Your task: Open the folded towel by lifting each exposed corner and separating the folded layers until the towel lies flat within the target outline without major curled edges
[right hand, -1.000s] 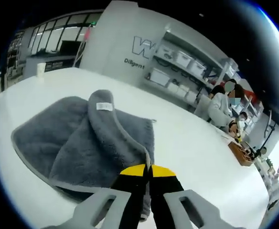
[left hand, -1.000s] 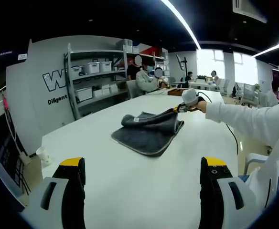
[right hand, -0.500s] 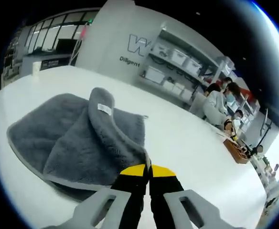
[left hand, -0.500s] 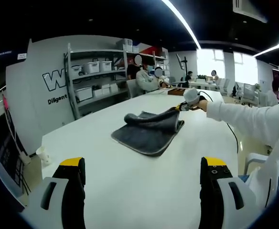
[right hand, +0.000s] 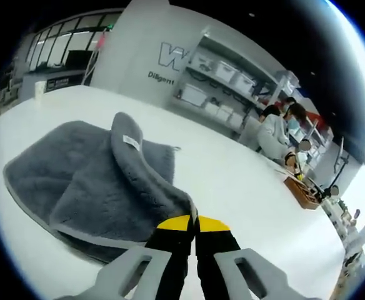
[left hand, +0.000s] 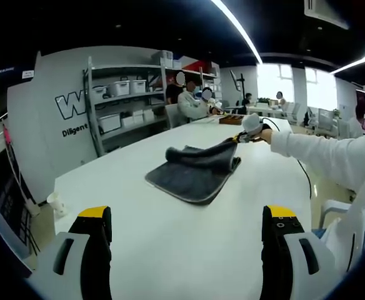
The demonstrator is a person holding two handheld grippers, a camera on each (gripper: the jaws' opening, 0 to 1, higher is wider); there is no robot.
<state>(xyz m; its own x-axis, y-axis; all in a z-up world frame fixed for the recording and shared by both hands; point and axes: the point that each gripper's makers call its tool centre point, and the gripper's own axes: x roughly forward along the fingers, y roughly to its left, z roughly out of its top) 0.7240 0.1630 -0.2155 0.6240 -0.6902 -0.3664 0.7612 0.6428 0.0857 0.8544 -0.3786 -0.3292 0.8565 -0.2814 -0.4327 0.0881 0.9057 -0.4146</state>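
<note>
A grey folded towel (left hand: 194,173) lies on the white table (left hand: 170,237) ahead of my left gripper (left hand: 185,219), whose jaws stand wide open with nothing between them. My right gripper (left hand: 244,137) reaches in from the right on a white sleeve and pinches the towel's upper layer at its far right corner. In the right gripper view the towel (right hand: 89,181) spreads to the left, its top layer pulled up into a ridge with a white label (right hand: 131,142). My right gripper (right hand: 192,226) is shut on that layer's corner.
Shelving with white bins (left hand: 123,106) stands against the wall behind the table. People sit at the table's far end (left hand: 192,100), near a wooden box (right hand: 302,192). A paper cup (left hand: 56,204) stands at the table's left corner.
My right gripper has drawn the held corner a little further up and to the right, stretching the upper layer. My left gripper has stayed still.
</note>
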